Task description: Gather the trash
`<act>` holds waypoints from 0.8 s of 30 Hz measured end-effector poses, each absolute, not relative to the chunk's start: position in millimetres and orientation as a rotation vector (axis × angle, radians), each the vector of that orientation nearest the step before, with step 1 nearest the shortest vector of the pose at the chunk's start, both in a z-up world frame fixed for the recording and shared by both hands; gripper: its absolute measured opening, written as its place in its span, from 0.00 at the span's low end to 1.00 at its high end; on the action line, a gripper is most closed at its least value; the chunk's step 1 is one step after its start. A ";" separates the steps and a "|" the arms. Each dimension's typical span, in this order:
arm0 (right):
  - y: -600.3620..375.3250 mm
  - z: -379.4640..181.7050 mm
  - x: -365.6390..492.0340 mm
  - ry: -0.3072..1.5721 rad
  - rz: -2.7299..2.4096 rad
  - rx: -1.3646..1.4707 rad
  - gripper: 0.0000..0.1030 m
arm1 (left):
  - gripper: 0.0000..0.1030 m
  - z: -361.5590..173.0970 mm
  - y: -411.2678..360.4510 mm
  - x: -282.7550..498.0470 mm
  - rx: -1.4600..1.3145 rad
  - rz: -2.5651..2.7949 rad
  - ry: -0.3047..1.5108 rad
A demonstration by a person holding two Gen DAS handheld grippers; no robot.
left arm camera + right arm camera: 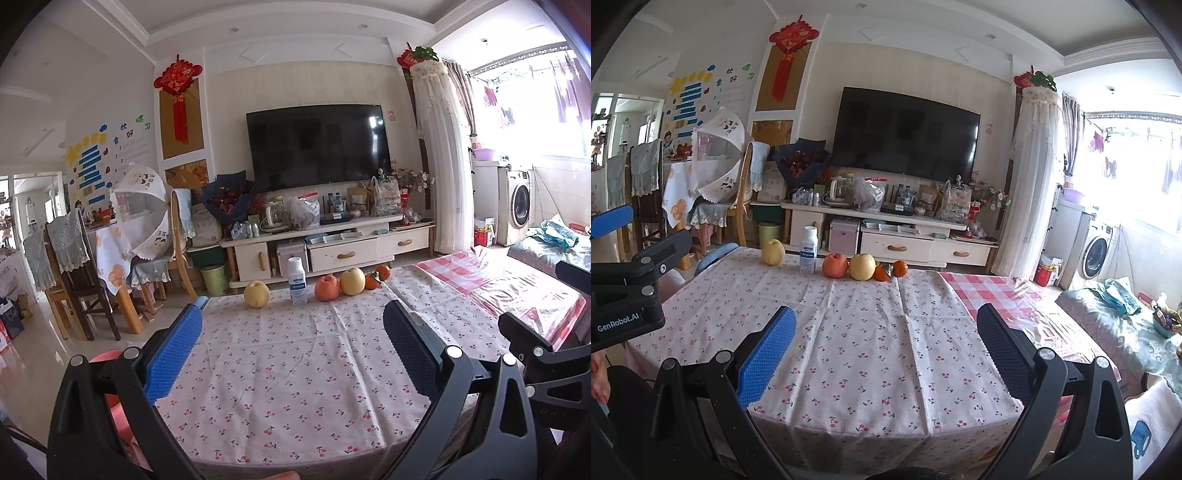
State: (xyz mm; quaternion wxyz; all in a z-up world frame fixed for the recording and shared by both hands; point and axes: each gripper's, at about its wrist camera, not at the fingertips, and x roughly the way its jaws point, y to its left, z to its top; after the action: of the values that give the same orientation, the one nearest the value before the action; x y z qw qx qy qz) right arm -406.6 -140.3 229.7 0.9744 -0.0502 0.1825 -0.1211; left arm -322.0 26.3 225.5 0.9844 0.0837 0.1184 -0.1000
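Bench (295,369): covered by a white cloth with a cherry print; a red checked plastic sheet (491,280) covers its right part.

Far edge of bench, left to right: yellow pear (256,294); white bottle (297,280) with a blue label, upright; red apple (327,288); second yellow pear (352,281) touching the apple; two small oranges (377,277) with leaves. No loose wrapper or scrap can be made out on the cloth in either view; the bottle is the only non-fruit item.

Left gripper (293,354): jaws released and wide apart, empty, held over the near part of the bench. One pad blue, one black.

Right gripper (886,360): jaws released and wide apart, empty, likewise over the near bench.

Left wrist view only: a pink round object (110,402) low at the left behind the blue pad, kind cannot be told; part of the right gripper's body at the right edge.

Right wrist view only: the left gripper's body at the left edge, lettered "GenRobot.AI"; a sofa with a teal cover (1126,332) to the right of the bench; a blue chair back (714,258) at the bench's far left corner.

Both views: television (317,146) on the wall, cabinet (332,247) below it, washing machine (517,203) at right.
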 end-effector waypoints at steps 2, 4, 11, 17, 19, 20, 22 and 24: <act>-140.4 227.6 -404.2 0.372 -0.241 -0.100 0.94 | 0.96 223.1 26.3 -320.6 0.171 -0.199 0.240; -140.5 226.0 -402.6 0.375 -0.238 -0.099 0.94 | 0.96 222.8 26.3 -320.4 0.171 -0.199 0.241; -142.6 214.3 -391.8 0.401 -0.226 -0.097 0.94 | 0.96 212.5 26.5 -308.4 0.172 -0.199 0.260; -143.7 202.9 -380.0 0.427 -0.212 -0.096 0.94 | 0.96 200.6 21.0 -293.2 0.182 -0.193 0.290; -145.1 197.5 -374.6 0.440 -0.208 -0.093 0.94 | 0.96 195.9 20.2 -286.6 0.184 -0.190 0.302; -145.7 194.4 -371.6 0.447 -0.207 -0.092 0.94 | 0.96 193.2 19.0 -283.7 0.185 -0.190 0.308; -148.3 189.2 -363.2 0.464 -0.202 -0.089 0.94 | 0.96 186.1 17.7 -276.1 0.193 -0.189 0.324; -149.4 183.1 -356.7 0.479 -0.197 -0.086 0.94 | 0.96 180.3 15.6 -267.8 0.202 -0.186 0.339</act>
State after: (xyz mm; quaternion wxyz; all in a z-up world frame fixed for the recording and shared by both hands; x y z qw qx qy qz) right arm -356.7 -149.4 183.1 0.9657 -0.0425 0.2370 -0.0975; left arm -267.8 15.6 180.3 0.9764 0.1002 0.1679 -0.0921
